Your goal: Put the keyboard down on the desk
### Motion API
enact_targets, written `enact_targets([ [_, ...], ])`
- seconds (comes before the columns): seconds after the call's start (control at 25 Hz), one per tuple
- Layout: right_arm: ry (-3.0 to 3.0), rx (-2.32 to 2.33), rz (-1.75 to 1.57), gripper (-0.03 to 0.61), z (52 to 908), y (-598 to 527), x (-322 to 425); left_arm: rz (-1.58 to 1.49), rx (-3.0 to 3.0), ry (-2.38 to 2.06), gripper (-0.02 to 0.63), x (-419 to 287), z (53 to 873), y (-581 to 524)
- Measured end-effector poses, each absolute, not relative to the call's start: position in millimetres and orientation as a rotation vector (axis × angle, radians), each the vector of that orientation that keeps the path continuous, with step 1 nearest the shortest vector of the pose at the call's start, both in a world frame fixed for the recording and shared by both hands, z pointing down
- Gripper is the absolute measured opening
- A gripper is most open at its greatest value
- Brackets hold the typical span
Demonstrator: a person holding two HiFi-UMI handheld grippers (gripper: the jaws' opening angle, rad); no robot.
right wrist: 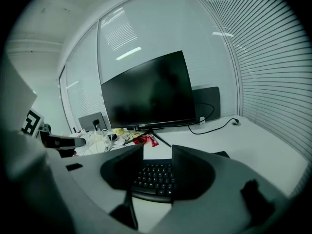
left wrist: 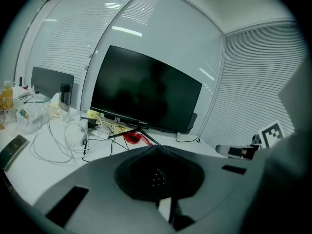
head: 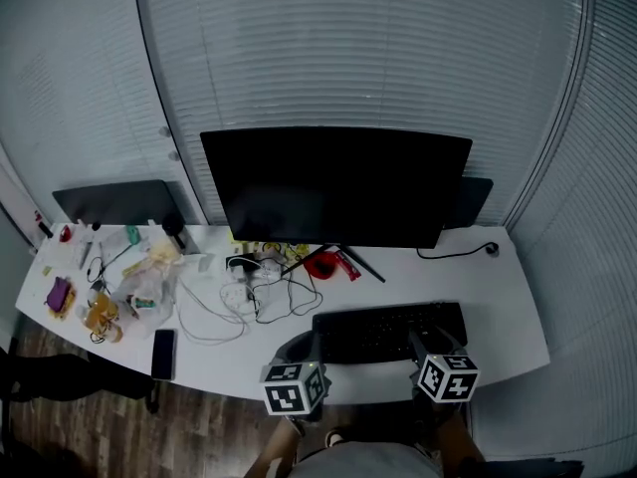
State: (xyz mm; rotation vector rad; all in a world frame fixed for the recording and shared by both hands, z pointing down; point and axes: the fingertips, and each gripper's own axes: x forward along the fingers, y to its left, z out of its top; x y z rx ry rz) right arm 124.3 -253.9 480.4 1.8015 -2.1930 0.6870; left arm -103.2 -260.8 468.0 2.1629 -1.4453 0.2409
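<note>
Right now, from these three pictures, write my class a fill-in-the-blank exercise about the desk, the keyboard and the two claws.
1. The keyboard lies on the white desk in front of the black ____.
2. The right claw is ____, with the keyboard showing through its gap.
3. The left claw is ____, its tips meeting.
4. In the head view, the phone lies to the ____ of the keyboard.
Missing words: monitor; open; shut; left.

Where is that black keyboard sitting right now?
In the head view the keyboard lies on the white desk, right of centre near its front edge, in front of the monitor and just beyond the right claw.
</note>
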Motion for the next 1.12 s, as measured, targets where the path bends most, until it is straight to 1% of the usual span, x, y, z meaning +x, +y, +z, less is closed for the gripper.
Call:
enact_targets([
  [0.04, -2.192, 1.803, 0.682, 0.18, 480, -254, 123, 0.235, 2.165, -1.446, 0.014, -103, 468, -261],
  [0.08, -2.191, 1.806, 0.675, 0.134, 479, -255, 123, 0.23, 2.164, -1.449, 0.013, -103, 468, -261],
  [0.12, -2.191, 1.805, 0.667, 0.11, 479, -255, 122, 0.225, 2.161, -1.451, 0.014, -103, 469, -261],
  [0.32, -2.208, 1.778, 0.628, 0.104, 473, -254, 122, 0.213, 2.153, -1.459, 0.014, -97, 466, -259],
  [0.72, -2.173, 1.814, 0.601, 0.04, 465, -245, 159, 0.254, 2.162, -1.484, 0.014, -65, 456, -244],
  [1.12, -2.164, 1.793, 0.534, 0.034, 464, -215, 188, 0.27, 2.106, -1.571, 0.013, -52, 461, -211],
])
